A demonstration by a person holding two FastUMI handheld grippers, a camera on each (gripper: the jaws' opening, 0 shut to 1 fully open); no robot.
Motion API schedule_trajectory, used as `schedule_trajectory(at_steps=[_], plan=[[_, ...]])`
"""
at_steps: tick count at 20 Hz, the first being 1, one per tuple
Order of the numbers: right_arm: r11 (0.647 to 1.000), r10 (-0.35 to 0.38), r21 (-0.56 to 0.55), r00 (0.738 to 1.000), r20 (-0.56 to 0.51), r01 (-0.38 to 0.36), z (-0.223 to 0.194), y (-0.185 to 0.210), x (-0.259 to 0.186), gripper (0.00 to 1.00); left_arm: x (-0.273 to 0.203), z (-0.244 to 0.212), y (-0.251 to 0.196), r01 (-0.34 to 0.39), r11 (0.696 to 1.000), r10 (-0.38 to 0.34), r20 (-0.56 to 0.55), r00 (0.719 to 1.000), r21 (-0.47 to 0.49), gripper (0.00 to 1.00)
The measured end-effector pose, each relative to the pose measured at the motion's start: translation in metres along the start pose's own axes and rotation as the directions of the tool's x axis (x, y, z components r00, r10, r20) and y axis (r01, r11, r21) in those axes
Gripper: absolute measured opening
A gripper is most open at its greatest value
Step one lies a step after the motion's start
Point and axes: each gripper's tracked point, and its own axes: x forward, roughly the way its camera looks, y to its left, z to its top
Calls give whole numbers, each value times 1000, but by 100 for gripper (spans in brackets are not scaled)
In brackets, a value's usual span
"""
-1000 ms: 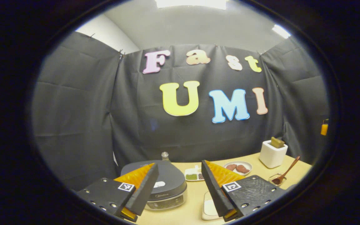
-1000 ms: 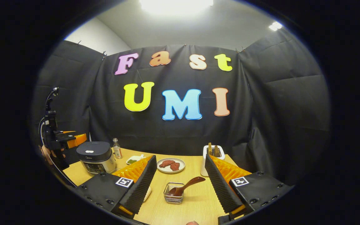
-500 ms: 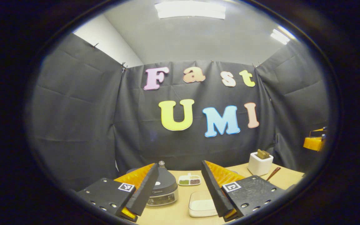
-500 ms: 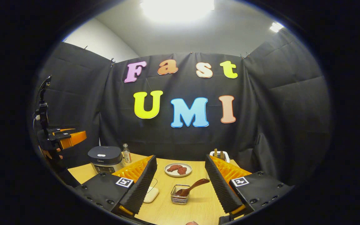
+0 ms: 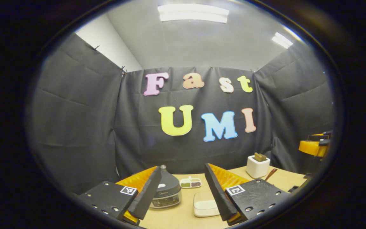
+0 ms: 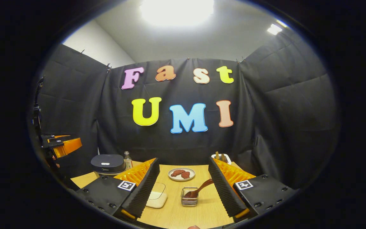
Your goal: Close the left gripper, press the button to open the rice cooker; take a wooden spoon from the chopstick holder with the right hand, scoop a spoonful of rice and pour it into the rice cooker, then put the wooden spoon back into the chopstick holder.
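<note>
Both grippers spread wide, holding nothing, above the near table edge.

Left gripper faces the rice cooker, lid down, at the table's left end. Right gripper faces the wooden spoon, which leans in a wire basket; the white chopstick holder stands far right.

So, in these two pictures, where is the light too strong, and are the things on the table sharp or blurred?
Right gripper view: the ceiling lamp is blown out to white glare; the plate and rice cooker look reasonably sharp. Left gripper view: the ceiling lamp keeps its outline, and the chopstick holder is small but clear. Both views bend straight lines near the rim.
</note>
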Motion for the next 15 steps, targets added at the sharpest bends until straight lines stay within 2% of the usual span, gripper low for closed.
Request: schedule_trajectory(at_steps=[15], plan=[[999, -34, -6, 999, 14, 34, 9, 2, -2, 98, -7, 13, 11, 18, 1000, -18, 22, 1000, -9, 83]])
